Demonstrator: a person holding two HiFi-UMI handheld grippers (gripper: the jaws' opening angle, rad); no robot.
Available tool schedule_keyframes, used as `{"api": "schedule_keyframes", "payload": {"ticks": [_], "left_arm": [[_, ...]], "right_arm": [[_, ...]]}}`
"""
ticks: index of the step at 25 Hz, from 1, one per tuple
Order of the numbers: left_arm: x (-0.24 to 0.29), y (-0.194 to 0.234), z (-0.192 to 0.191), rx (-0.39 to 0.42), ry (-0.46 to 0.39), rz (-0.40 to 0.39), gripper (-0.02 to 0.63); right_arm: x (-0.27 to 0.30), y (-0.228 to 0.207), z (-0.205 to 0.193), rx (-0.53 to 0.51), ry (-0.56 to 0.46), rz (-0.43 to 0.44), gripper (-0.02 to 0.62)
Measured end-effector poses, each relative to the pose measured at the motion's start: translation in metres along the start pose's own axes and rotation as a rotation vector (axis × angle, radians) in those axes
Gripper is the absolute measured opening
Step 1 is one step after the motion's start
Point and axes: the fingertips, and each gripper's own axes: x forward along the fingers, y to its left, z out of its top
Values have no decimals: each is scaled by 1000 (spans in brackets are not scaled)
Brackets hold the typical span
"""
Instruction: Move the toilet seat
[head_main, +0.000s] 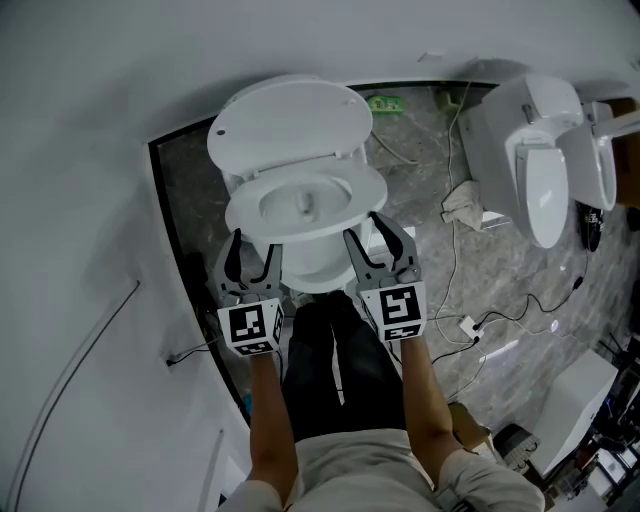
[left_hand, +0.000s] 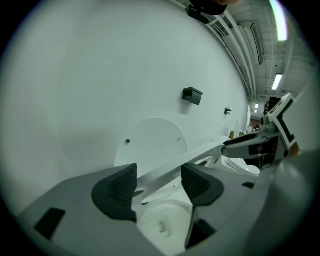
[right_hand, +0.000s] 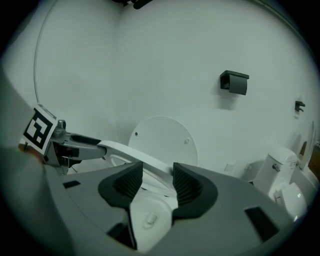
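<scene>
A white toilet stands against the wall with its round lid (head_main: 290, 120) up. The seat ring (head_main: 365, 190) hangs a little above the bowl (head_main: 305, 205). My left gripper (head_main: 253, 240) is at the seat's front left and my right gripper (head_main: 368, 225) at its front right. In the left gripper view the seat (left_hand: 200, 152) runs slantwise between the dark pads (left_hand: 120, 187) of the left gripper (left_hand: 159, 182), with a gap on one side. In the right gripper view the seat (right_hand: 125, 150) crosses between the jaws of the right gripper (right_hand: 158, 182), close to both pads.
A second white toilet (head_main: 535, 150) stands at the right on the grey marble floor. White cables (head_main: 455, 250) and a crumpled cloth (head_main: 462, 205) lie between the two. The person's black trouser legs (head_main: 335, 360) are right before the bowl. A black holder (right_hand: 234, 82) hangs on the wall.
</scene>
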Motion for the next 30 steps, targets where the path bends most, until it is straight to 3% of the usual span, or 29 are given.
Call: {"api": "schedule_keyframes", "payload": {"ticks": [30], "left_arm": [[59, 34, 53, -12, -74, 27, 285]], "right_arm": [[56, -31, 60, 1, -120, -24, 194]]}}
